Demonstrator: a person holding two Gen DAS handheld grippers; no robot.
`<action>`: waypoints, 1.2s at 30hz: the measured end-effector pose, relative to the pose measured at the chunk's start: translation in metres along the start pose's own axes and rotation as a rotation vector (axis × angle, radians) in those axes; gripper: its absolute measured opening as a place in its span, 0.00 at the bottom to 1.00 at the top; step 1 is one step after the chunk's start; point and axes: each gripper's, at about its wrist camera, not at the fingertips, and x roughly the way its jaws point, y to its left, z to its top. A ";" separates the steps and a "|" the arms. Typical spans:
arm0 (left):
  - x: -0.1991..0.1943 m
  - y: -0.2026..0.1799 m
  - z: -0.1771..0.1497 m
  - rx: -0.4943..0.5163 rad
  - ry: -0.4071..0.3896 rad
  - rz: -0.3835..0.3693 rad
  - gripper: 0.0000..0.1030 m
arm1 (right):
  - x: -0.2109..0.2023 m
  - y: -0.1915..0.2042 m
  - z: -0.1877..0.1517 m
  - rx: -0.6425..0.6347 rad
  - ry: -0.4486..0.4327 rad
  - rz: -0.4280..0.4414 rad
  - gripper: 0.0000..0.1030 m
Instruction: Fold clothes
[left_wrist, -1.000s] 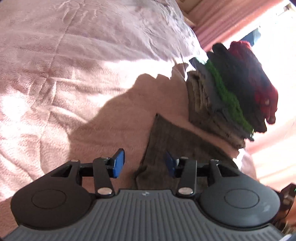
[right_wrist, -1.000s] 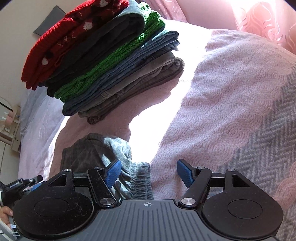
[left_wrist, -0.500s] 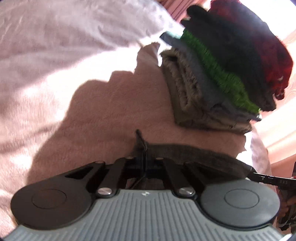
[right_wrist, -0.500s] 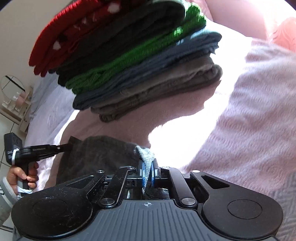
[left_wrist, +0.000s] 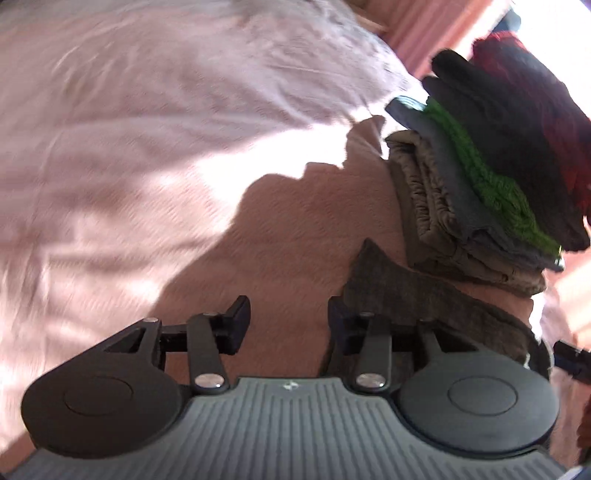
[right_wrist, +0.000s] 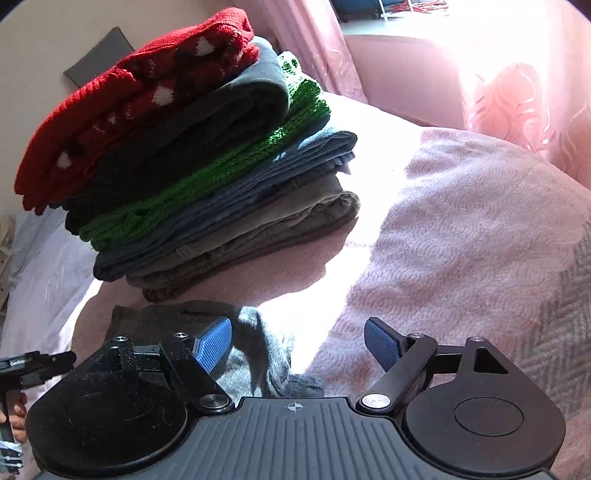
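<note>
Your left gripper (left_wrist: 288, 325) stands about half open, jaws just parted again, nothing between them; only pink bedspread (left_wrist: 147, 166) shows in the gap. Its right finger lies against the edge of the grey garment (left_wrist: 406, 291), which extends toward the lower right of the left wrist view and is partly covered by the gripper body.

Your right gripper (right_wrist: 297, 345) stands wide, jaws just reopened, gripping nothing. In the right wrist view the same grey garment lies at lower centre-left, a light grey fold just beside the left blue pad (right_wrist: 212, 345), not pinched.

Count one loose garment and one stack of folded clothes (right_wrist: 207, 162) in the upper left of the right wrist view. The stack holds six visible layers: red knit (right_wrist: 129, 96) on top, dark grey, green knit (right_wrist: 221, 177), blue, and two olive-brown layers at the bottom. The stack rests just beyond the loose garment.

A pink curtain (right_wrist: 517, 99) hangs at upper right. At the lower left edge, the other gripper and a hand (right_wrist: 14, 413) are cut off. The left wrist view is motion-blurred at upper left.
</note>
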 end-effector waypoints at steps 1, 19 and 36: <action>-0.015 0.011 -0.013 -0.075 0.017 -0.019 0.38 | -0.005 -0.003 -0.002 0.011 0.018 0.018 0.80; -0.067 0.021 -0.104 -0.129 -0.023 -0.093 0.00 | -0.079 -0.028 -0.071 0.094 0.152 0.020 0.80; -0.115 0.081 -0.200 -0.634 -0.054 -0.190 0.40 | -0.127 -0.067 -0.111 0.204 0.236 0.039 0.80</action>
